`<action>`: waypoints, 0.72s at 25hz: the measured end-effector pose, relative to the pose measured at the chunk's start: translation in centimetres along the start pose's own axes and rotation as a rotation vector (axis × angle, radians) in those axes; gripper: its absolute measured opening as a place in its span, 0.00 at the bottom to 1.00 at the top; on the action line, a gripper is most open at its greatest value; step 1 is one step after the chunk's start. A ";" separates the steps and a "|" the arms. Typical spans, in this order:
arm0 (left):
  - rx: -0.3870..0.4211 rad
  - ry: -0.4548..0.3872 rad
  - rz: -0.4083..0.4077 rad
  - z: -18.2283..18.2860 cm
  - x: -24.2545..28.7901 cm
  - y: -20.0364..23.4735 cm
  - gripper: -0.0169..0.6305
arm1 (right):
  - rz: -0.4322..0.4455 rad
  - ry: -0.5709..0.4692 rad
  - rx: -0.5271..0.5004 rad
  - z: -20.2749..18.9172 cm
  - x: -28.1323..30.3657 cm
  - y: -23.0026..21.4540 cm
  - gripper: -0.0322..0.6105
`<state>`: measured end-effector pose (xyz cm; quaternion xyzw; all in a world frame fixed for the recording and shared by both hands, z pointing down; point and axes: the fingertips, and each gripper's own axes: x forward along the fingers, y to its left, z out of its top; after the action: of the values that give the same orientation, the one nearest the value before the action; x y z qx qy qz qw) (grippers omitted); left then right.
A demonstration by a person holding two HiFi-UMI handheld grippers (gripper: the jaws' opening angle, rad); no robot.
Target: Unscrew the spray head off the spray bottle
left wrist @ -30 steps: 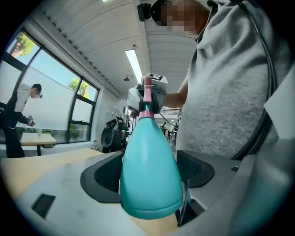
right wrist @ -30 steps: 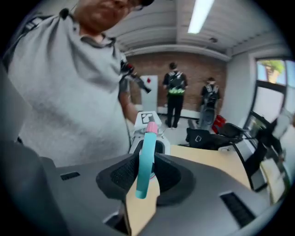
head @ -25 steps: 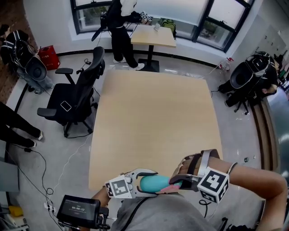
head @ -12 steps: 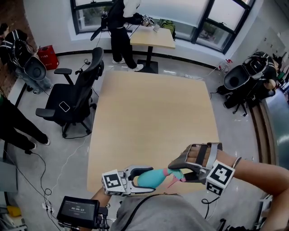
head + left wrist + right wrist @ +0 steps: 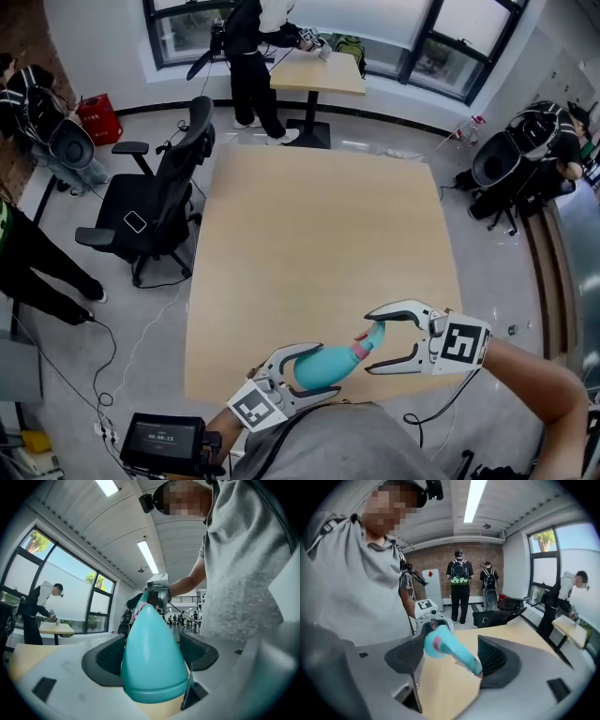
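Head view: left gripper [image 5: 317,371] was clamped on the body of the teal spray bottle [image 5: 330,363], held roughly level over the near edge of the table [image 5: 319,234]. The right gripper [image 5: 368,342] had just been opening, jaws wide, with the spray head [image 5: 374,335] between them. Left gripper view: both pads pressed on the bottle's sides, head end pointing away toward the right gripper. Right gripper view: jaws well apart, spray head between them, tip close by one pad, not gripped.
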<state>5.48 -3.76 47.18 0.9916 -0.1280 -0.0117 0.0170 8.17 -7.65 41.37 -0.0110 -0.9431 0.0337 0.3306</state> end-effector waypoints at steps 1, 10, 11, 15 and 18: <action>-0.003 -0.003 -0.010 -0.1 0.1 -0.2 0.59 | -0.024 0.017 -0.044 -0.4 0.5 -0.3 0.58; -0.031 0.018 -0.007 -2.7 0.6 0.7 0.59 | -0.027 0.222 -0.465 -3.1 2.7 1.5 0.27; -0.035 0.022 -0.001 -3.3 0.8 0.8 0.59 | -0.025 0.229 -0.451 -3.2 2.9 1.4 0.27; -0.025 0.045 0.052 -7.4 2.0 1.8 0.59 | -0.012 0.260 -0.361 -4.4 4.8 0.6 0.26; -0.021 0.114 0.109 -12.6 3.2 2.9 0.59 | -0.025 0.329 -0.301 -6.9 7.4 -0.4 0.26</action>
<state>8.15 -7.02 59.78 0.9820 -0.1804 0.0444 0.0351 6.72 -7.30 51.34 -0.0541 -0.8709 -0.1138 0.4751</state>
